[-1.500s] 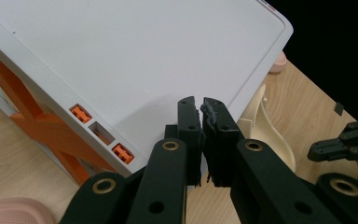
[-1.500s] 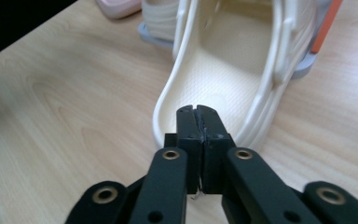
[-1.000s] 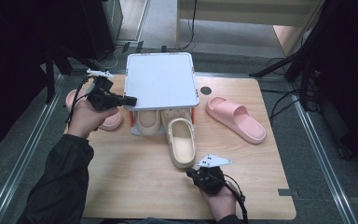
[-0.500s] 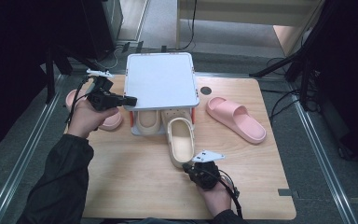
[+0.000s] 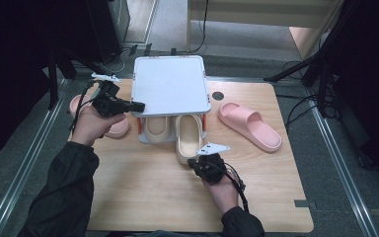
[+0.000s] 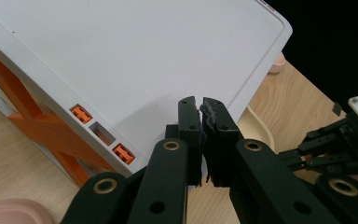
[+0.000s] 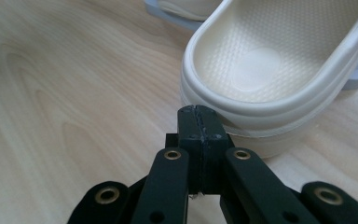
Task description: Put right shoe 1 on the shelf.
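High view puts the right gripper (image 5: pixel 195 162) nearest, low over the wooden table (image 5: pixel 143 197), with its jaws pressed together on nothing and their tips at the heel of the cream slipper (image 5: pixel 188 142). Right gripper view shows the same: the black jaws meet flat against each other, and the rounded heel rim of this slipper (image 7: pixel 279 70) sits just beyond the tips, close enough that I cannot tell whether they touch it. The slipper lies toe away, its front half tucked under the white shoe rack (image 5: pixel 170 84) and its heel sticking out toward the near edge.

A second cream slipper (image 5: pixel 155 129) rests just left of it, deeper under the rack, beside an orange leg (image 5: pixel 139 126) of the rack.

Left of the rack, the left gripper (image 5: pixel 139 105) is held level, pointing right, its tips at the rack's left edge. Left gripper view shows its jaws all but shut, a thin slit between the pads, with nothing in them, over the rack's flat white top (image 6: pixel 144 60).

A pink slipper (image 5: pixel 112 126) lies partly hidden beneath the left hand (image 5: pixel 91 124). Its mate, the other pink slipper (image 5: pixel 250 125), lies well apart on the right side of the table, angled toward the near right. A small black disc (image 5: pixel 218 96) sits on the table farther back, just right of the rack.
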The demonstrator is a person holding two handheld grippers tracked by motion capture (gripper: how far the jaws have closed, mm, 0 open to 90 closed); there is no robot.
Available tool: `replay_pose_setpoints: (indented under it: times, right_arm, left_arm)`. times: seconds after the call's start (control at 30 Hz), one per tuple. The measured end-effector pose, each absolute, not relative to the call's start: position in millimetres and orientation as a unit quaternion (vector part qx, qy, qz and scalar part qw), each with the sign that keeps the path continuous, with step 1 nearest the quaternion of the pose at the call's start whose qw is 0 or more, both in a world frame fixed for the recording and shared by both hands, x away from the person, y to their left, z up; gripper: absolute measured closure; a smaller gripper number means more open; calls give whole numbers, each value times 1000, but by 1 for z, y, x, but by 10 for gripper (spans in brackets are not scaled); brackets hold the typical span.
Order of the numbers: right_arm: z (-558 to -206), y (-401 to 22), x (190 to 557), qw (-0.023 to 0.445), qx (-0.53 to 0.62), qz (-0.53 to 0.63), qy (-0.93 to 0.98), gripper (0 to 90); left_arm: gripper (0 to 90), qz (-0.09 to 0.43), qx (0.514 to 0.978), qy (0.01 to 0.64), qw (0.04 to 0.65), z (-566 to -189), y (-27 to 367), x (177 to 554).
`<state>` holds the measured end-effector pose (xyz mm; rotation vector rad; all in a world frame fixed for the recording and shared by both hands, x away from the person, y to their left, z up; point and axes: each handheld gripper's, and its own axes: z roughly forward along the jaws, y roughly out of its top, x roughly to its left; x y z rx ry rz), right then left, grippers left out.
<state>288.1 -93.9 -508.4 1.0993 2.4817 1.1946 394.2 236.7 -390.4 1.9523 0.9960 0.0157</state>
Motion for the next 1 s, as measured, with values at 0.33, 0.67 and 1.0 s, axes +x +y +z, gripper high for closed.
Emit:
replay_pose_setpoints:
  times: [0.33, 0.67, 1.0]
  right_arm:
    - [-507, -88, 323, 75, 389, 415, 819, 900]
    - [-505, -70, 350, 74, 389, 407, 823, 894]
    - [-506, -60, 370, 70, 394, 402, 824, 894]
  left_arm:
    - [862, 4, 792, 403, 459, -391, 237, 395]
    - [858, 6, 793, 400, 459, -391, 236, 395]
    - [857, 5, 794, 399, 459, -391, 236, 395]
